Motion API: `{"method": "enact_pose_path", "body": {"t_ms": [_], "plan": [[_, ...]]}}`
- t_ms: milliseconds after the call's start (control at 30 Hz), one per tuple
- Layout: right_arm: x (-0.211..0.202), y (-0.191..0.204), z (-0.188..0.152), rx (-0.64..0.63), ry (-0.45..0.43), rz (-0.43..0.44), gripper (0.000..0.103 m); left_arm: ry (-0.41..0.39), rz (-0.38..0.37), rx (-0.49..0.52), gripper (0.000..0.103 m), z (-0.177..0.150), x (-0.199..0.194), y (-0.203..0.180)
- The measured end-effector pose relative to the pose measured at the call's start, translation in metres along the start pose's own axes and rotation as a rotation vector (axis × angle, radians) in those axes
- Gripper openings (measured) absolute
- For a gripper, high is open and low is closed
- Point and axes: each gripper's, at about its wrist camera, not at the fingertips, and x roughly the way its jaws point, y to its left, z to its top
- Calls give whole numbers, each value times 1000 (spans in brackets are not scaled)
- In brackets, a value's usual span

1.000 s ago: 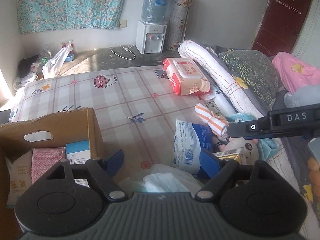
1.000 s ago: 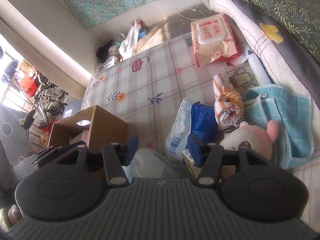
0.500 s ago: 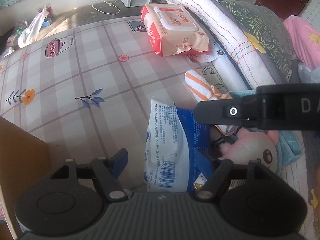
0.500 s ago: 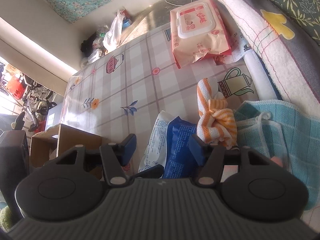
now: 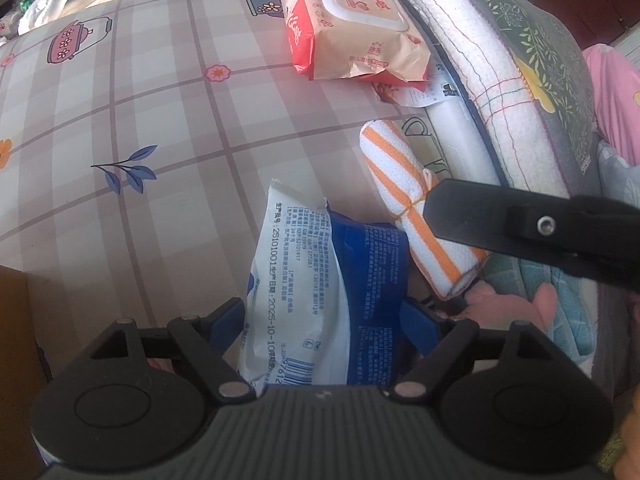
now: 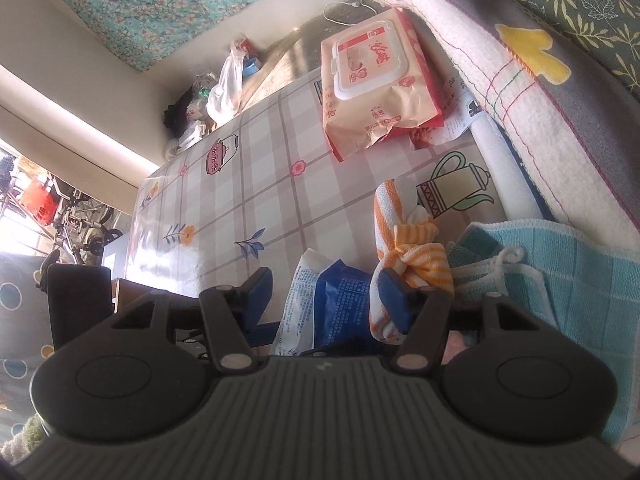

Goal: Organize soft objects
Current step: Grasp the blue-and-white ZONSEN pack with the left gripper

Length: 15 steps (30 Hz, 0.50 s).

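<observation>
The checked sheet (image 5: 168, 92) runs out of frame. A blue-and-white pack (image 5: 320, 292), crinkled, lies near, its lower end hidden between the left gripper (image 5: 324, 320), whose wide jaws have just been opening, untouching. The right gripper (image 6: 326, 292) is half open, empty.

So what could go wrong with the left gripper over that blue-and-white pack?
The left gripper is open astride the blue-and-white pack, its jaws just widened. The slick pack could slip or crumple when squeezed. The right gripper crowds close beside it by the orange-striped towel, so they might collide.
</observation>
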Motion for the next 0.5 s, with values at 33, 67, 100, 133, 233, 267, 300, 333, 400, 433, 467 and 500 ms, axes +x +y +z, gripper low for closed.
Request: {"method": "enact_pose_path", "body": {"t_ms": [33, 67, 100, 133, 233, 267, 300, 333, 400, 433, 467, 500], "plan": [[0, -1, 0, 2, -2, 0, 59, 2, 2, -1, 88, 1, 1, -2], [0, -2, 0, 4, -3, 0, 59, 3, 7, -1, 88, 1, 2, -3], [0, -2, 0, 7, -5, 0, 59, 3, 16, 0, 88, 1, 3, -4], [-1, -3, -1, 9, -6, -1, 59, 3, 23, 5, 88, 2, 5, -6], [-3, -5, -2, 13, -11, -2, 58, -4, 36, 6, 83, 3, 8, -6], [-4, -6, -2, 13, -14, -3, 59, -12, 32, 1, 80, 3, 6, -5], [-6, -6, -3, 13, -18, -3, 59, -22, 28, -3, 78, 3, 4, -3], [-7, -6, -3, 13, -21, -2, 59, -32, 21, -9, 74, 3, 2, -1], [-12, -5, -4, 12, -35, 6, 59, -45, 5, -33, 69, 3, -3, 4], [-14, -4, -4, 11, -42, 11, 59, -56, -4, -50, 67, 3, -6, 8], [-17, -3, -5, 10, -51, 17, 59, -66, -10, -60, 67, 2, -9, 11], [-20, -3, -5, 10, -62, 28, 59, -84, -16, -73, 67, 2, -13, 14]]}}
